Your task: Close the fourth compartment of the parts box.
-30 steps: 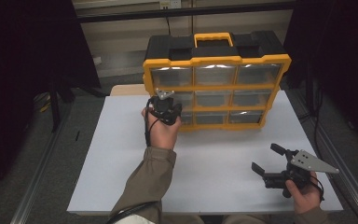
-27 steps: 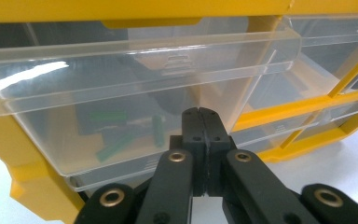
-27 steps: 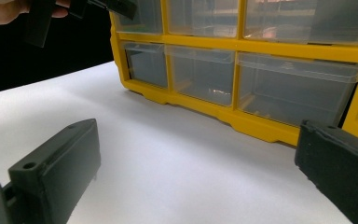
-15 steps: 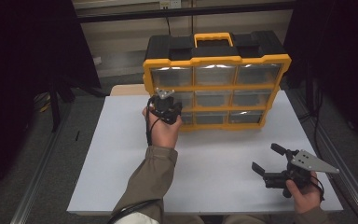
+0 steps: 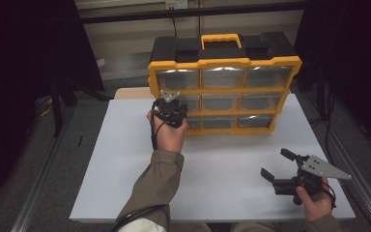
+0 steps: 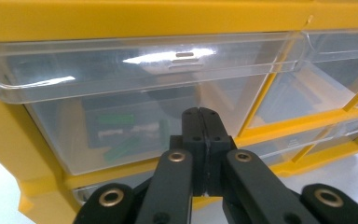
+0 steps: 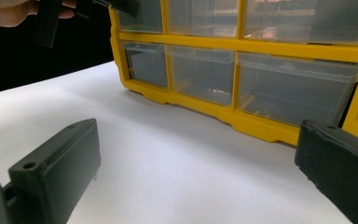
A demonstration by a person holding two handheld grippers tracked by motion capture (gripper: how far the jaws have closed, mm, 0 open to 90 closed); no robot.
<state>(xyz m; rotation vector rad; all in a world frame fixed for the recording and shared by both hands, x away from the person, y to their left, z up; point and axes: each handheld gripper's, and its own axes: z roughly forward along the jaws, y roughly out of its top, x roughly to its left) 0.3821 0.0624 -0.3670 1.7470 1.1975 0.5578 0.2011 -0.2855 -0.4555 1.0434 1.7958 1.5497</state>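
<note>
A yellow and black organizer case (image 5: 224,61) stands upright at the back of the white table (image 5: 125,145), with three rows of clear drawers facing me. My left gripper (image 5: 172,111) is held up against the left column, at the middle-row drawer (image 6: 121,116); its jaws are shut with nothing between them (image 6: 203,116). Whether the tips touch the drawer front I cannot tell. Small green and dark items lie inside that drawer. My right gripper (image 5: 277,164) rests low near the table's front right, open and empty (image 7: 196,172), pointing toward the case (image 7: 242,44).
The table's left edge borders a metal rail (image 5: 43,169) and dark floor. A black stand leg (image 5: 57,113) rises at the far left. The case's yellow handle (image 5: 221,37) sticks up at the back.
</note>
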